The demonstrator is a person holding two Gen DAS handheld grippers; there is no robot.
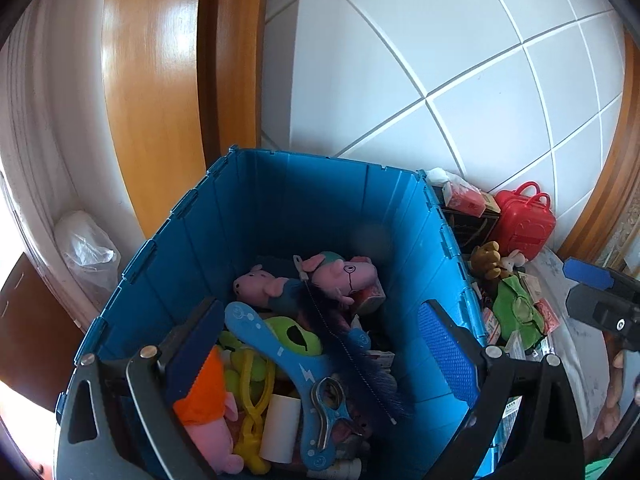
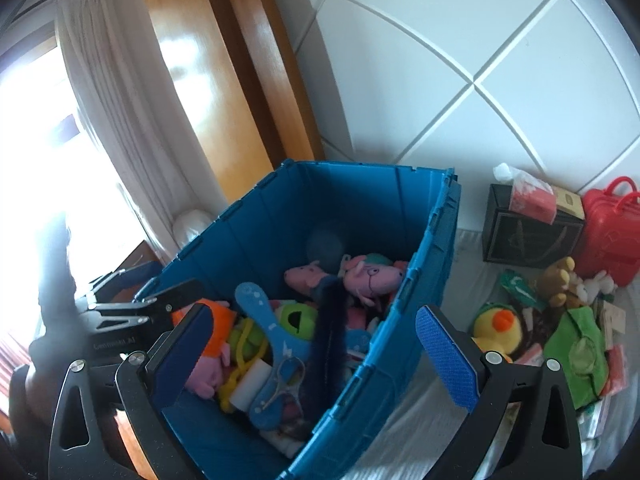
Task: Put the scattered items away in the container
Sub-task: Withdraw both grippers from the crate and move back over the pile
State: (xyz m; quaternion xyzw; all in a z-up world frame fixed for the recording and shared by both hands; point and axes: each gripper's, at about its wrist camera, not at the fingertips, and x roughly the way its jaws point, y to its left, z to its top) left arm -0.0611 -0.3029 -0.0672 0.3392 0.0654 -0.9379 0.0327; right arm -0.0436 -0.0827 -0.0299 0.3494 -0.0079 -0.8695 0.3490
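Open claw [image 1: 320,344] above toy-filled crate [image 1: 304,200]

One blue plastic folding crate [image 2: 256,216] holds at least three pink plush pigs [image 1: 348,274], one blue plastic boomerang [image 1: 280,344] and one dark bottle brush [image 1: 352,344]. Outside lie one yellow plush duck [image 2: 498,326], one red toy suitcase [image 2: 612,236] and one black box [image 2: 528,236].

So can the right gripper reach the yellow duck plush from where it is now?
Probably yes: the yellow duck plush lies uncovered beside the blue crate, and the right gripper is open and empty.
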